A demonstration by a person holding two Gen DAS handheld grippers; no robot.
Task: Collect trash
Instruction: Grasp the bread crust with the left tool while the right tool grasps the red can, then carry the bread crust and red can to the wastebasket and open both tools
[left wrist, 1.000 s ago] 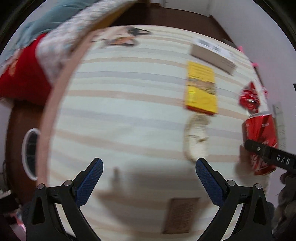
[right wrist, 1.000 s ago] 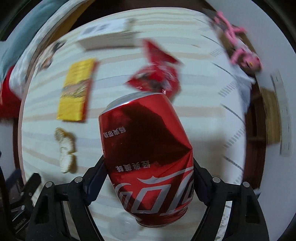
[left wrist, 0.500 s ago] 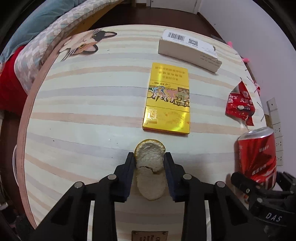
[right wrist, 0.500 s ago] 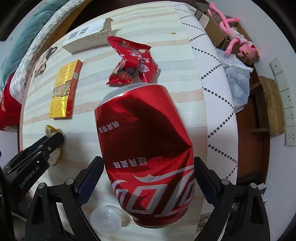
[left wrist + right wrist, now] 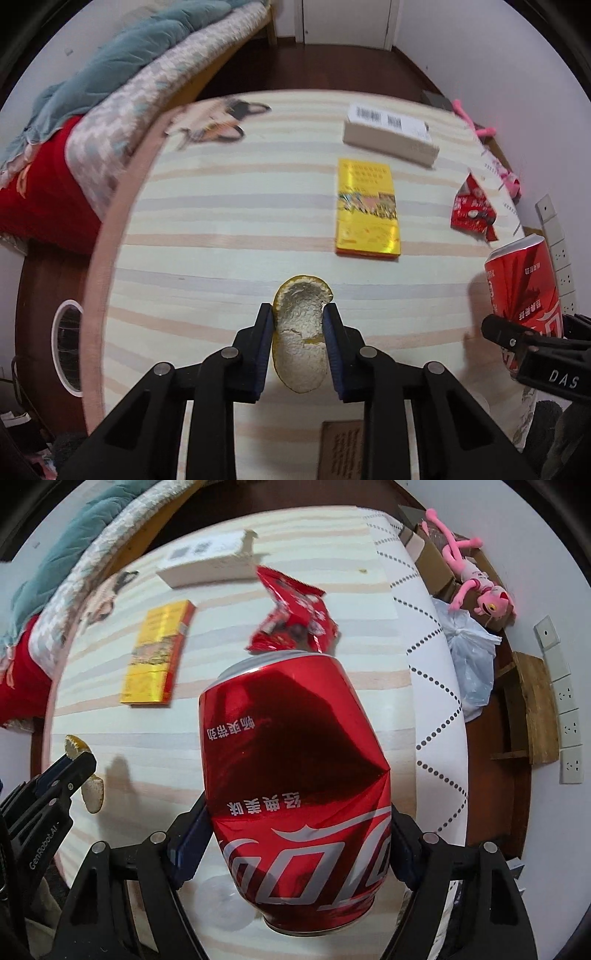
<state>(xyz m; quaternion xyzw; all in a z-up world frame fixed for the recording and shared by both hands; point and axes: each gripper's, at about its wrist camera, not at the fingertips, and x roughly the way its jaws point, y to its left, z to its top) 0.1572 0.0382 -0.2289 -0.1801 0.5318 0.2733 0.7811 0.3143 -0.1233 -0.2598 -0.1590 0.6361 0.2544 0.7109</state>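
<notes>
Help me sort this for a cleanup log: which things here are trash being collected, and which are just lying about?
Trash:
- orange peel, pinched in the left gripper
- dented red can, between the closing pads of the right gripper
- red wrapper, likely next

Lying about:
- yellow box
- white carton
- pink plush toy

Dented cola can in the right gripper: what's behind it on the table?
Past the cola can, a crumpled red snack wrapper lies on the striped table; its near edge and the table directly beneath the can are hidden.
</notes>
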